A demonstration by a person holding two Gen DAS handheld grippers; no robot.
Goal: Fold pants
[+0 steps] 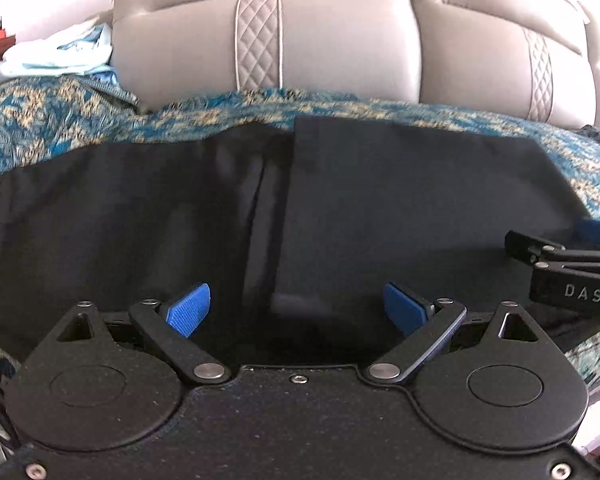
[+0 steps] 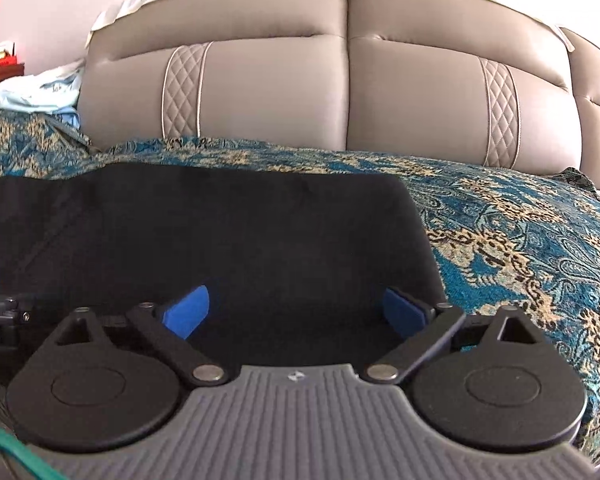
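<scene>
Both grippers sat nearest my lenses, low over the pants (image 1: 380,200), so I place everything against those. From my left wrist view, pale bedding (image 1: 56,56) lay heaped beyond the pants' far left corner, on the patterned spread (image 1: 40,120). Next came the pants' single-layer stretch, running off leftward. My left gripper (image 1: 298,308) hung over the pants' near edge with its blue pads (image 1: 190,310) well apart, nothing between them. A folded flap edge crossed the pants just ahead of it, and the doubled layer lay rightward from there. My right gripper (image 2: 296,310) hovered over that doubled part, fingers likewise spread and empty, with the pants' right edge just beside it and bare spread beyond. The headboard (image 2: 340,92) rose behind the pants' far edge.

I judged one fold already made, the right end laid back over the middle. The long left portion looked unfolded; bringing it over and squaring the bundle remained.
</scene>
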